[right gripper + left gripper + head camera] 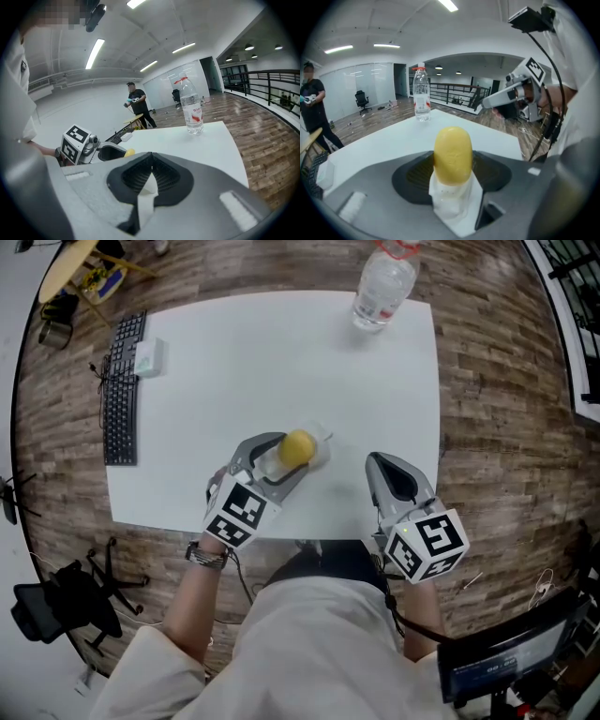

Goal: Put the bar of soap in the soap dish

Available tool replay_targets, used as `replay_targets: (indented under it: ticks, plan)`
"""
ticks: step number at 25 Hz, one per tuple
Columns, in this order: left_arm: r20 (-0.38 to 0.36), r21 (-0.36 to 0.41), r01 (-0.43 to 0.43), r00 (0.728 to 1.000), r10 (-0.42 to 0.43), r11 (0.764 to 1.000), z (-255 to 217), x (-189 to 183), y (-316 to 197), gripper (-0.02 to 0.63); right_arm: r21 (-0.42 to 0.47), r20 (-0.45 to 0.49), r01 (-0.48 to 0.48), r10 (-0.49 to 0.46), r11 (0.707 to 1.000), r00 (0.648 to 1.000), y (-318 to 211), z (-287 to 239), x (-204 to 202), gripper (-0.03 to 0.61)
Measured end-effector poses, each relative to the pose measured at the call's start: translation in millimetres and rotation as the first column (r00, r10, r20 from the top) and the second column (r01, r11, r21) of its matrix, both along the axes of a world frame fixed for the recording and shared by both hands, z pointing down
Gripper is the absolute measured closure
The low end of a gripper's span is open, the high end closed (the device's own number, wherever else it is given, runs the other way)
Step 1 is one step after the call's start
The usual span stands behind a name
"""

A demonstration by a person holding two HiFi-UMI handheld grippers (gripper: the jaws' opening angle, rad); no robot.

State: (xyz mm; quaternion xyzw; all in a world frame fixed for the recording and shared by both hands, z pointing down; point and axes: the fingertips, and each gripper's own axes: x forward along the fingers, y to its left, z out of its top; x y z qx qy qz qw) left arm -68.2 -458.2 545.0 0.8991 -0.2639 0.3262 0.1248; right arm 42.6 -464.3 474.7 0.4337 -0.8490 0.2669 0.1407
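Left tongs (291, 459): closed on the soap (298, 447), which shows yellow and upright between the jaws in the left gripper view (452, 154).
Soap: held over the near middle of the desk (262, 362), right at the dish (322, 438); I cannot tell whether it touches the dish.
Dish: clear plastic, on the desk, partly hidden by the soap and the left tongs.
Right tongs (379, 466): jaws pressed together with nothing between them (150, 165); they sit to the right of the dish, near the desk's front edge and apart from the soap.
Bottle (382, 282): clear plastic with a red cap, upright at the far right corner of the desk, well apart from both tongs.
Keyboard (122, 390): black, along the desk's left edge, with a small white box (148, 357) at its far end.
Background: a person in dark clothes (138, 110) stands far behind the desk.
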Motion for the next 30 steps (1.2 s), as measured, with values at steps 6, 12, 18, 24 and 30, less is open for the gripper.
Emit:
replay_targets:
  ticks: [6,12,18,24,30]
  plan:
    - [0.07,-0.025,-0.023,0.997,0.025,0.999,15.3,0.6,4.3,0.342,0.0,0.002,-0.006,0.006,1.0,1.0,-0.7,0.4,3.8,0.575]
    - [0.105,-0.042,-0.043,0.993,0.047,0.998,21.9,1.1,5.4,0.342,-0.006,0.004,-0.014,0.014,1.0,1.0,0.3,2.7,10.0,0.575]
    - [0.145,-0.053,-0.046,0.988,0.053,0.998,26.1,-0.2,2.6,0.342,-0.011,0.007,-0.016,0.016,1.0,1.0,-0.1,3.3,12.0,0.575]
    - [0.183,-0.06,-0.063,0.98,0.073,0.996,31.2,-0.3,2.1,0.342,-0.016,0.006,-0.02,0.02,1.0,1.0,0.2,5.8,13.8,0.575]
    - [0.218,-0.077,-0.075,0.972,0.09,0.994,37.1,-2.8,3.2,0.342,-0.019,0.005,-0.024,0.024,1.0,1.0,-0.4,6.7,15.9,0.575]
